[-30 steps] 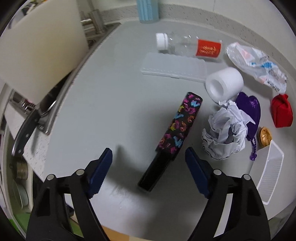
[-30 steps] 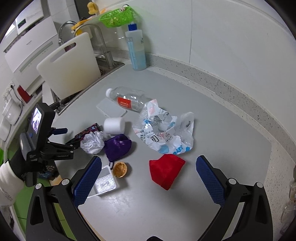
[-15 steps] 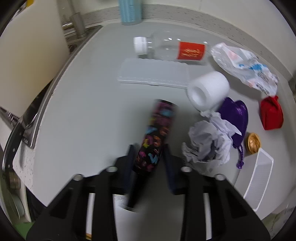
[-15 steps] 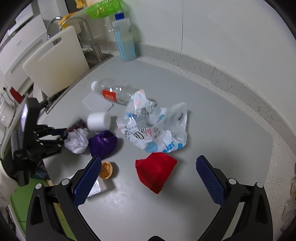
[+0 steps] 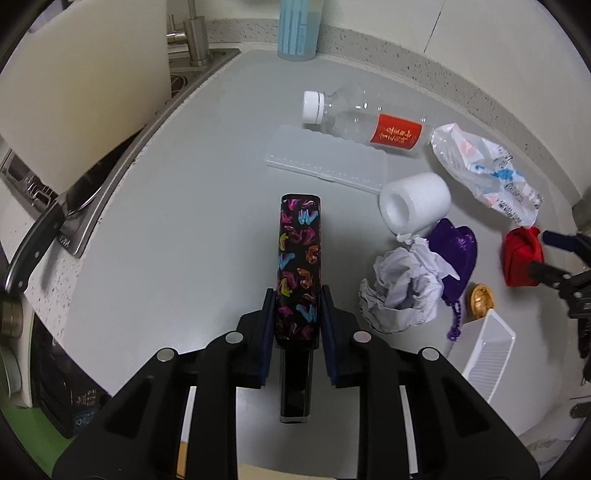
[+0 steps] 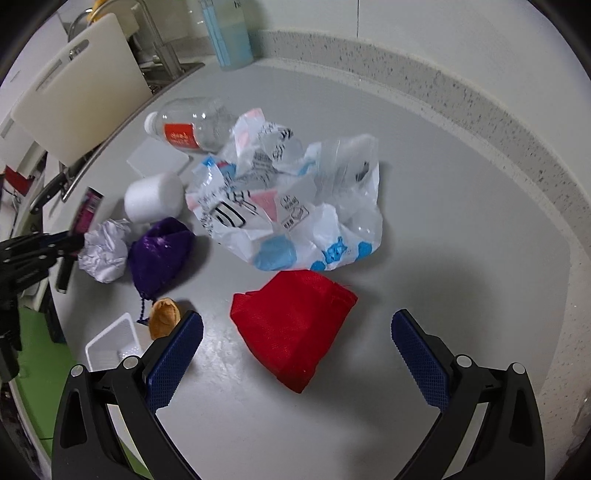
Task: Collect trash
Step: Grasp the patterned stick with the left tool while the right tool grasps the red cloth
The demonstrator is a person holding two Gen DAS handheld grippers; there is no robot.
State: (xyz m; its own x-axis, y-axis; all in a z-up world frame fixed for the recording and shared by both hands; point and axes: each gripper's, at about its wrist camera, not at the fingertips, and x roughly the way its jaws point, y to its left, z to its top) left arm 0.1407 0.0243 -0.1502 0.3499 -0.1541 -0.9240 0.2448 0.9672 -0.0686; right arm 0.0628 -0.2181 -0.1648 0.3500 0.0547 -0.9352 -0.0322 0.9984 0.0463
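My left gripper [image 5: 294, 312] is shut on a long black box with a colourful butterfly print [image 5: 299, 254], holding it near its near end. My right gripper [image 6: 295, 336] is open and empty, low over the grey counter, with a red mesh pouch [image 6: 291, 325] lying between its fingers. Behind the pouch lies a crumpled printed plastic bag [image 6: 291, 206]. An empty clear bottle with a red label [image 5: 365, 118], a white foam roll [image 5: 415, 201], a crumpled white paper [image 5: 402, 288], a purple pouch [image 5: 454, 251] and a gold nut shell [image 5: 480, 304] lie on the counter.
A clear flat plastic case [image 5: 328, 158] lies behind the box. A small white tray [image 5: 487, 354] sits at the counter's near edge. A sink with a white cutting board [image 5: 81, 85] and a knife [image 5: 40, 236] is at the left. A blue soap bottle [image 5: 299, 29] stands by the wall.
My left gripper moved forward and shut on the butterfly-print box, which now points straight ahead. My right gripper moved lower and closer to the red pouch, still open.
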